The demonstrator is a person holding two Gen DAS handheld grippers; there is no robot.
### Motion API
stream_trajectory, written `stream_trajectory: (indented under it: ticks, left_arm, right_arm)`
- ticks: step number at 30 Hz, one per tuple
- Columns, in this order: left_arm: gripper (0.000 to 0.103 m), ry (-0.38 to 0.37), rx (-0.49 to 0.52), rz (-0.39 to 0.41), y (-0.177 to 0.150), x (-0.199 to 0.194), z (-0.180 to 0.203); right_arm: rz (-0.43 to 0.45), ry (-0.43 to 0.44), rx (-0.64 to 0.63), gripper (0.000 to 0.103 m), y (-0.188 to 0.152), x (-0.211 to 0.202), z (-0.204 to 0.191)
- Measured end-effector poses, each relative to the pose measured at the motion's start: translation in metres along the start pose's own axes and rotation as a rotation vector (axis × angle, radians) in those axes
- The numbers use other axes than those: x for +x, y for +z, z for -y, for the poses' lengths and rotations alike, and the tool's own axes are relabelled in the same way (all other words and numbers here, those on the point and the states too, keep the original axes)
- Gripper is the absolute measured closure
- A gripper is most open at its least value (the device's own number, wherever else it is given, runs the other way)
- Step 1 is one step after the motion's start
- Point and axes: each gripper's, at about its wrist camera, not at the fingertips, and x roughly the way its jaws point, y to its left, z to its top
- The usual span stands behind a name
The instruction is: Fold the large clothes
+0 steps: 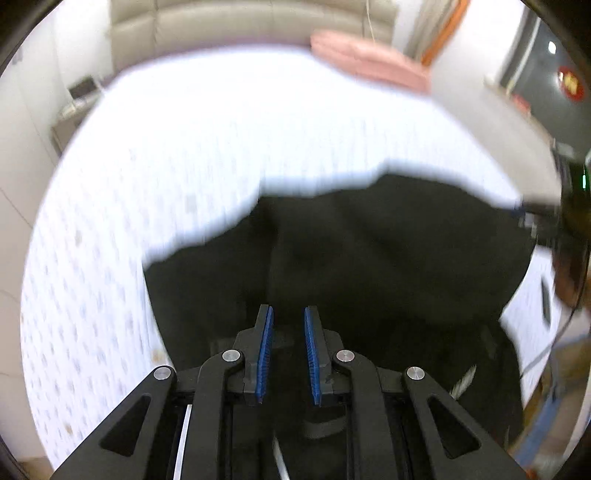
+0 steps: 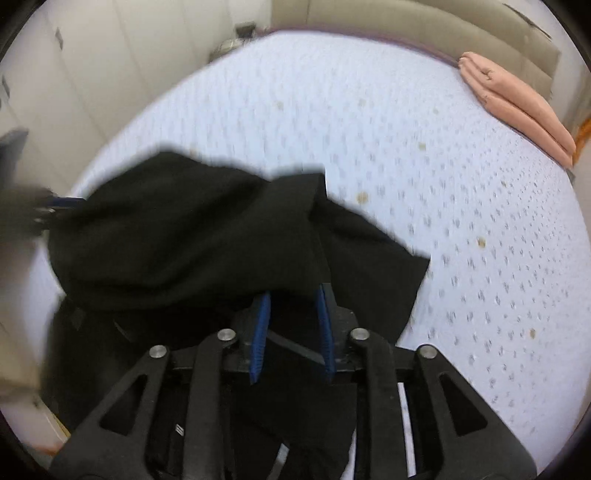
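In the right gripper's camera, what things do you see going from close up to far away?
right gripper → black garment → white dotted bedsheet → folded pink blanket → beige headboard

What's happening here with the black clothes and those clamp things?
A person is working on a black garment spread on a bed with a white patterned sheet, using two hand-held grippers. The left gripper hangs over the dark cloth with its jaws apart, gripping nothing. The right gripper also has its jaws apart, with a fold of the garment draped over its tips. The garment is still bunched, not yet neatly folded. A folded pink item lies at the bed's far edge.
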Motion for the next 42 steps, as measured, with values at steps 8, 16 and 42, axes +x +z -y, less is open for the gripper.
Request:
stream_trajectory:
  ticks: [8,16,42]
  left_arm:
    - [0.085,-0.15,-0.062,0.116,0.067,0.023,0.033]
    - [0.085,-0.196,-0.026,-0.035,0.018,0.046,0.049]
    - [0.091,-0.214,-0.36,-0.082,0.03,0.085,0.002]
  right_arm:
    - [0.109,0.14,0.069,0.064,0.039,-0.031,-0.022]
    - [0.111,0.142,0.068,0.032,0.049,-0.025,-0.017]
    - [-0.188,0.413,0.425,0.088,0.003,0.064,0.014]
